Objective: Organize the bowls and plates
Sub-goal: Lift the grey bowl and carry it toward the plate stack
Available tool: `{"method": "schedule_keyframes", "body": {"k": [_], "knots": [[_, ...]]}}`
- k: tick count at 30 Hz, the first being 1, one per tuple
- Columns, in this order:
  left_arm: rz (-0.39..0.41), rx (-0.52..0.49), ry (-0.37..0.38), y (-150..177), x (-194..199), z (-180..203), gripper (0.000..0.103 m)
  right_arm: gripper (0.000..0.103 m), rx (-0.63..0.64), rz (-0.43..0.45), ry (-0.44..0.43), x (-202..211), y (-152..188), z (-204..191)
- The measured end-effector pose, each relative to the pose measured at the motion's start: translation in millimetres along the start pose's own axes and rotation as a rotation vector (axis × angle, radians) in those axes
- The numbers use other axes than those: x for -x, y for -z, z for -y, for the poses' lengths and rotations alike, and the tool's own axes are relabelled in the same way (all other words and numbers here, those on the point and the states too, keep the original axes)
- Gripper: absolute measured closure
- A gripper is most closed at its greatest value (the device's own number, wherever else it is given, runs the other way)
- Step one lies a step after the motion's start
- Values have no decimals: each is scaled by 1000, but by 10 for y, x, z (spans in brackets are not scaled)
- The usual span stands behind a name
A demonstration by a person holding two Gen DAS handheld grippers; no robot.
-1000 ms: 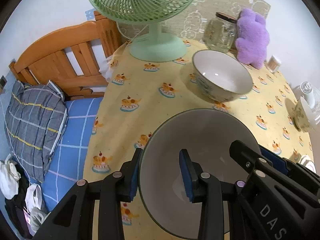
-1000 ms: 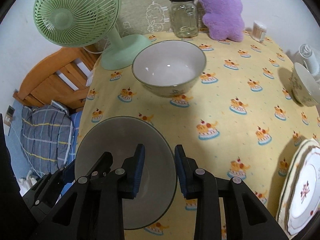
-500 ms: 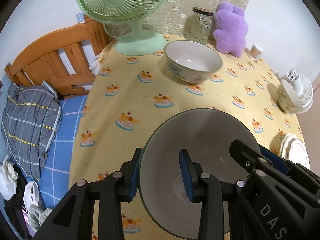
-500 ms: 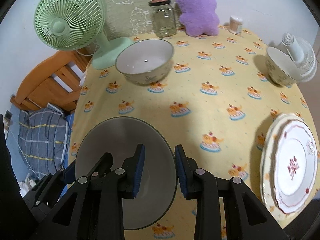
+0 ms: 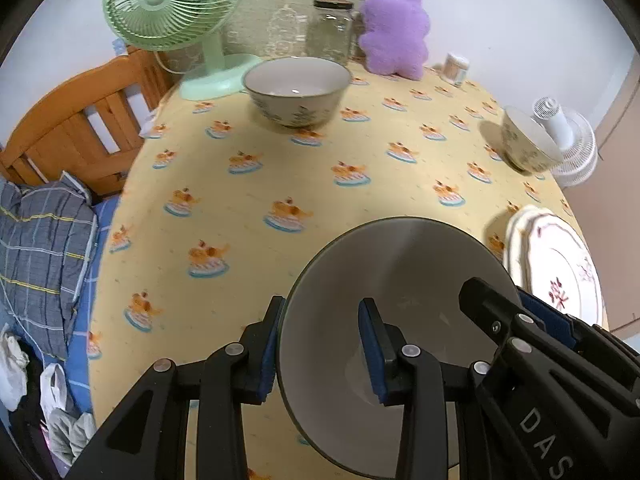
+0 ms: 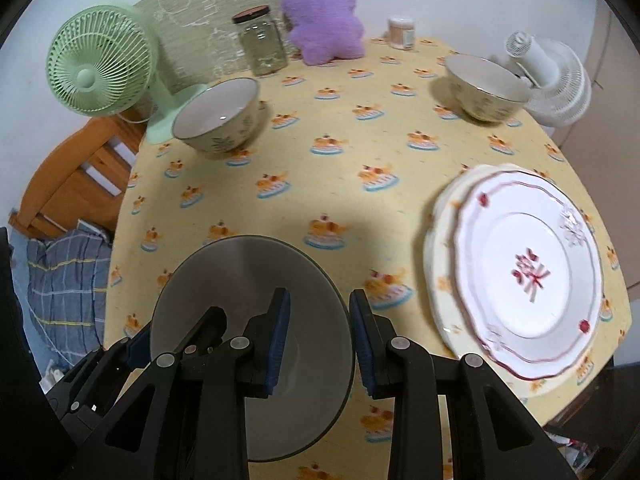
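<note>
Left wrist view: the left gripper (image 5: 320,340) is clamped on the near rim of the grey bowl (image 5: 404,280), one pad outside the wall and one inside. The right gripper (image 5: 532,320) pinches the opposite rim, so the bowl hangs between both tools above the yellow tablecloth (image 5: 260,184). Compared with a second ago, the green fan (image 5: 172,4) and the floral bowl beside it (image 5: 296,88) sit much further off, and the stacked plates (image 5: 556,264) have come into sight at the right. The bowl appears to be travelling across the table toward the plates' side, probably to be set down there or brought to another bowl.

Right wrist view: the right gripper (image 6: 318,336) is closed over the grey bowl's (image 6: 240,280) rim, and the left gripper (image 6: 136,344) holds the far edge. The plates (image 6: 528,276) now lie just right of the bowl, where earlier only their edge showed.

Count: three bowls, namely the grey one carried, the floral one by the fan (image 6: 218,118), and a second floral bowl (image 6: 484,86) near the white fan (image 6: 556,80). Two plates are stacked, as far as I can tell. There are also two fans, one glass jar (image 6: 262,42) and one purple plush toy (image 6: 324,16).
</note>
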State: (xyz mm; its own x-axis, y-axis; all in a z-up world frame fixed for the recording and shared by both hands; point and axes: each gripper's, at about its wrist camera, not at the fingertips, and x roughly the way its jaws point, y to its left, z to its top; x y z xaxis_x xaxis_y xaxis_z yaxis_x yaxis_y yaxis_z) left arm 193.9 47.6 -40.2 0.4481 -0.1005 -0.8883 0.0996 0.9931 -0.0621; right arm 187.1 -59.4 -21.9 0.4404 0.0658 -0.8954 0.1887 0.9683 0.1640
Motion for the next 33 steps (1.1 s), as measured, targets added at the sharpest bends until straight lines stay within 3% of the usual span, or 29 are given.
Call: {"method": "schedule_keyframes", "body": {"k": [9, 21, 26, 27, 28, 31, 33], "knots": [[-14, -20, 15, 74, -50, 232, 68, 68, -26, -8, 21, 20, 64, 274], [-50, -8, 2, 45, -205, 262, 68, 66, -27, -40, 10, -157, 14, 333], [-53, 0, -6, -31, -242, 255, 62, 65, -32, -18, 4, -175, -60, 335], [-56, -2, -11, -46, -250, 252, 56, 64, -40, -11, 4, -182, -72, 337], [-55, -7, -10, -60, -254, 245, 46, 61, -45, -4, 3, -191, -82, 335], [-43, -11, 1, -77, -231, 218, 40, 46, -38, 5, -11, -211, -115, 304], [-39, -5, 4, -74, -217, 199, 35, 43, -33, 28, -15, -191, -119, 284]]}}
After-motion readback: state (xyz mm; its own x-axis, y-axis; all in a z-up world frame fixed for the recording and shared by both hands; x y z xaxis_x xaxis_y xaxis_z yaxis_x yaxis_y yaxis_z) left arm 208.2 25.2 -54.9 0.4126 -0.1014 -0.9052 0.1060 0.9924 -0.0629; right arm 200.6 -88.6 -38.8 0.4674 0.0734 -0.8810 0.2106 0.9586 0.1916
